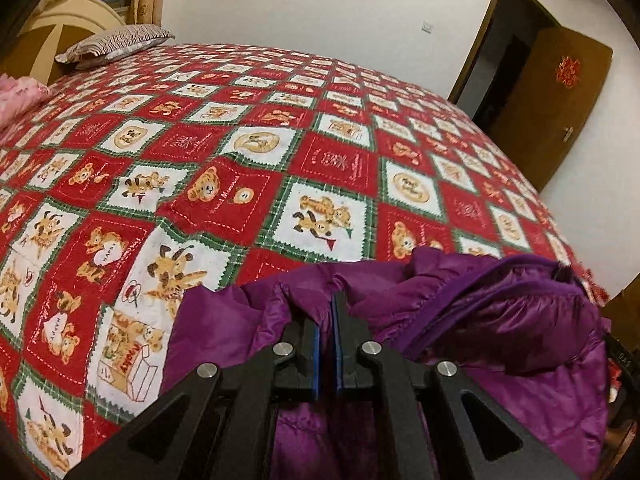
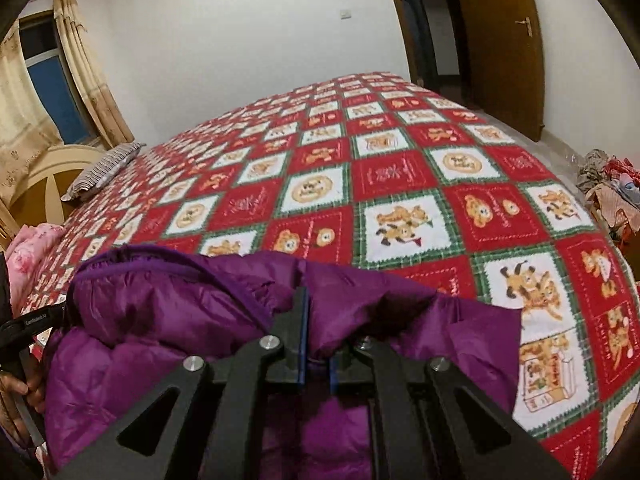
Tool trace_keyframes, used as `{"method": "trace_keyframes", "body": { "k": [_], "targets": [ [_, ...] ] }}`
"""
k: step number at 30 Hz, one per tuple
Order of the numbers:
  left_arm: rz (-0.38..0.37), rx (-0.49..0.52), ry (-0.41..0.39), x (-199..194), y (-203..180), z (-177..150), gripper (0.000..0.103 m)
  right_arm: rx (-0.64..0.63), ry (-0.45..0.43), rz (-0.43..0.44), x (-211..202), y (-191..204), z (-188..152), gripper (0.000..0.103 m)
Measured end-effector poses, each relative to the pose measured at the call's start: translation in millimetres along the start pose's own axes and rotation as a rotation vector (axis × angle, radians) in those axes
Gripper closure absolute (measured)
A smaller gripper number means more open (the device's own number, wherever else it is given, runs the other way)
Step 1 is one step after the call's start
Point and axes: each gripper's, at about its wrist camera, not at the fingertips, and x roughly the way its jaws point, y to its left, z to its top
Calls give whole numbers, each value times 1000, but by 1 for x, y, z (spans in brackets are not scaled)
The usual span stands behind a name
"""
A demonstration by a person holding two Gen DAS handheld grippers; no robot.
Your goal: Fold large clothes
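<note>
A purple padded jacket (image 1: pixel 500 320) hangs bunched between both grippers above the near edge of the bed; it also shows in the right wrist view (image 2: pixel 168 320). My left gripper (image 1: pixel 328 312) is shut on a fold of the jacket at its left shoulder area. My right gripper (image 2: pixel 318 320) is shut on another fold of the jacket, which drapes over the right finger and hides its tip. The jacket's collar seam runs between the two grips. The lower part of the jacket hangs below the frames, hidden.
The bed (image 1: pixel 280 128) is covered with a red, white and green checked quilt with bear pictures. A striped pillow (image 1: pixel 116 44) and pink bedding (image 1: pixel 20 96) lie at the headboard end. A brown door (image 1: pixel 552 100) stands open. A pile of clothes (image 2: pixel 612 192) lies beside the bed.
</note>
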Motion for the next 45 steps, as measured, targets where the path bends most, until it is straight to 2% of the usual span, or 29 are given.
{"method": "trace_keyframes", "body": {
  "k": [5,11,17,19,20,21,23,24,26,28,29,30,31,32,33,35,39,41,45],
  "targets": [
    [50,37,-1,13,-7,-4,98,-4,29,-10,15,-2,-3,93],
    [64,24,5,25,-6,-6,96,-4,82,-27,33,-2,-1,93],
    [77,32,5,26,-8,-7,96,15,82,-27,32,-4,-1,90],
    [83,43,8,25,-10,-7,96,84,68,51,25,-13,-1,78],
    [77,47,11,23,-10,-8,96,114,60,93,22,-17,-1,60],
    [68,46,15,22,-9,-8,96,148,43,139,14,-21,-1,30],
    [29,26,23,17,-3,-8,96,162,-13,150,-5,-20,1,3],
    [5,10,33,13,1,-7,95,155,-52,146,-18,-18,2,2],
    [-37,-21,47,1,11,-5,93,138,-83,138,-37,-13,5,2],
    [-58,-51,25,-20,22,-2,89,107,-98,79,-60,-5,7,3],
    [-46,-59,3,-33,27,1,80,87,-102,56,-68,0,7,9],
    [-7,-61,-23,-46,29,4,62,63,-106,53,-75,5,7,16],
    [33,-60,-50,-57,31,5,51,35,-101,56,-82,12,6,18],
    [85,-65,-97,-72,32,7,31,9,-93,61,-85,19,5,20],
    [111,-68,-140,-84,29,8,26,-19,-86,74,-86,29,4,26],
    [112,-28,-193,-101,14,9,26,-83,-60,71,-78,48,3,35],
    [78,152,-164,-88,-50,7,26,-173,-5,65,-41,84,1,50],
    [61,198,-141,-70,-77,1,26,-171,27,50,-19,91,2,53],
    [67,228,-77,-24,-113,-10,26,-187,83,-38,20,95,-9,53]
  ]
}}
